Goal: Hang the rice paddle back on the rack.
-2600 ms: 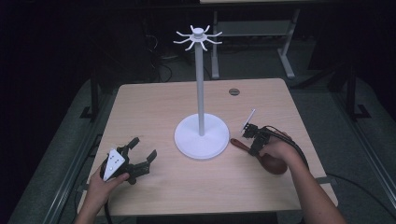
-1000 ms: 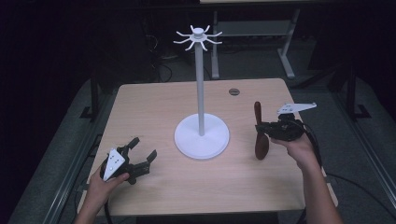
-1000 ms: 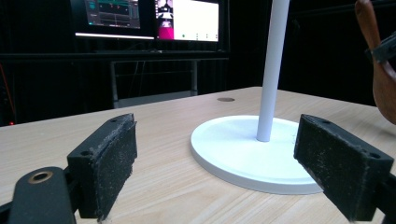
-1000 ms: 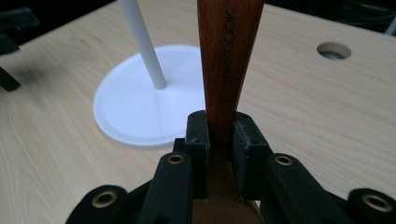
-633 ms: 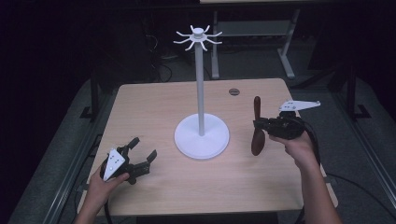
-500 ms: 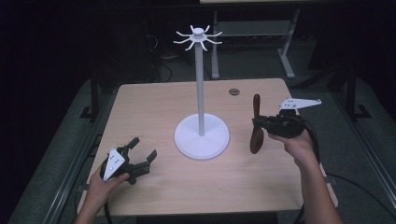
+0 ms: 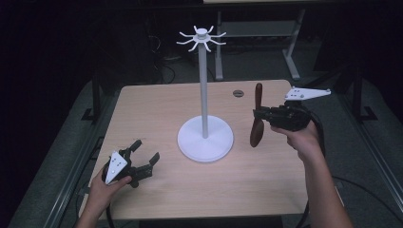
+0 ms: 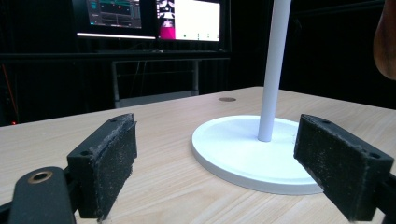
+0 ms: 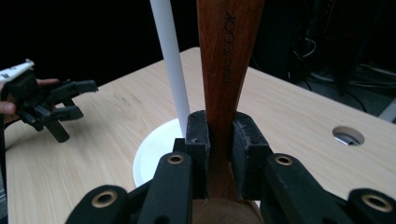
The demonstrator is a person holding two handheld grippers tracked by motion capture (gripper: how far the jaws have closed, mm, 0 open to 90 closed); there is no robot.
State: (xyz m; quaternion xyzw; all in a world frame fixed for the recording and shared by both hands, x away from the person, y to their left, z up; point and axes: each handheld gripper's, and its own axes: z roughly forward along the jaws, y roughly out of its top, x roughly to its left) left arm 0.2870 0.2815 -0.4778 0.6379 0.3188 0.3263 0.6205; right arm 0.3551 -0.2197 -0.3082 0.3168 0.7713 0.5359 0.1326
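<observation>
Right gripper is clamped on the handle of a wooden spoon; in the right gripper view both pads press flat against the handle, which runs straight up between them. I hold the spoon clear of the table, bowl end down, handle end up, so its long axis stands near upright, roughly parallel to the pole of the white stand.

The relation that matters: in the high view the stand's pole lies at about 9 o'clock from the right gripper, near but apart, nothing between them. The hooks at the top of the pole sit at about 11 o'clock from the spoon and well above the handle tip. My judgement: hanging calls for more lift, then a carry toward 9 o'clock, handle end leading. I cannot tell whether the handle has a hole for a hook.

Left gripper rests low on the table at about 7 o'clock from the stand's base, jaws wide apart and empty; its view shows the base between the two pads, farther off. The right hand is clearly the nearer to the hooks.
</observation>
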